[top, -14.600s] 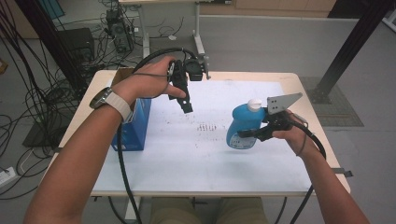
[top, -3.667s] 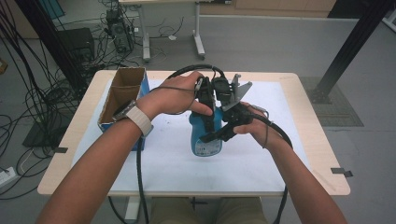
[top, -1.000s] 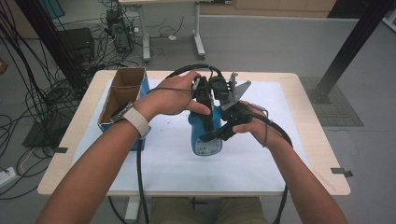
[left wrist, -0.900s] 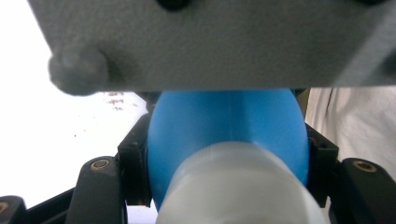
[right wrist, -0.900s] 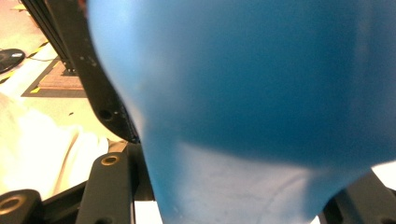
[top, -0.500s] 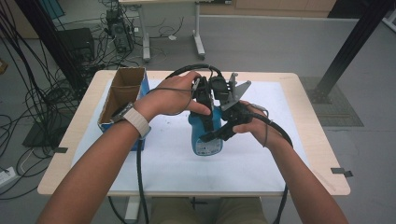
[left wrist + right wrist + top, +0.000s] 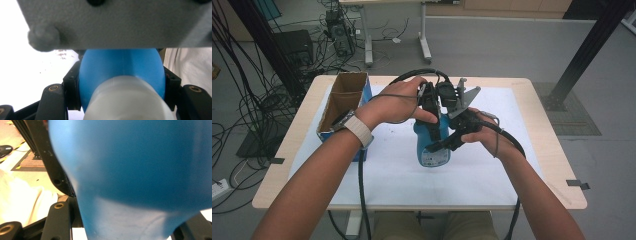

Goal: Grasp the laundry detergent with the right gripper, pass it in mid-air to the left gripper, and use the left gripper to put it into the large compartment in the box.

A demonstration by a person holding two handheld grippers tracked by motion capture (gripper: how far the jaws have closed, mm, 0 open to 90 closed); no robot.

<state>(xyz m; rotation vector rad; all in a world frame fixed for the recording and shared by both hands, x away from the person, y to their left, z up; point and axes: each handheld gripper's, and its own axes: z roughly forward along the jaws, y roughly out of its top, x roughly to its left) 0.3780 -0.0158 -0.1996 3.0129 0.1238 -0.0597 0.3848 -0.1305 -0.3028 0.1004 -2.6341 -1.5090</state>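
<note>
Risk at this stage centres on the blue plastic bottle with a white cap [image 7: 432, 142], which stands upright on the white paper sheet [image 7: 522, 165] at the middle of the light wooden table [image 7: 557, 165].

The left gripper [image 7: 430, 106] comes down on the bottle from above. In the left gripper view its two black jaws sit either side of the white cap [image 7: 130, 100], clamped on it. The right gripper [image 7: 447, 145] meets the bottle from the side, jaws clenched on the blue body [image 7: 140, 165] below the cap.

Possible faults, judged from this arrangement:

- Cap slip. The cap is smooth and round; if the upper jaws turn without enough pressure, they are likely to skid round it instead of turning it.
- Body rotation. If the side grip is weaker than the twisting force, the whole bottle may spin with the cap and the thread stays engaged.
- Squeeze-out. The body is soft plastic; heavy clamping once the cap loosens could push liquid onto the paper sheet.
- Tipping. A sideways pull from either hand could tilt the bottle toward the open blue cardboard box [image 7: 343, 102], which stands to the bottle's left near the table edge.
</note>
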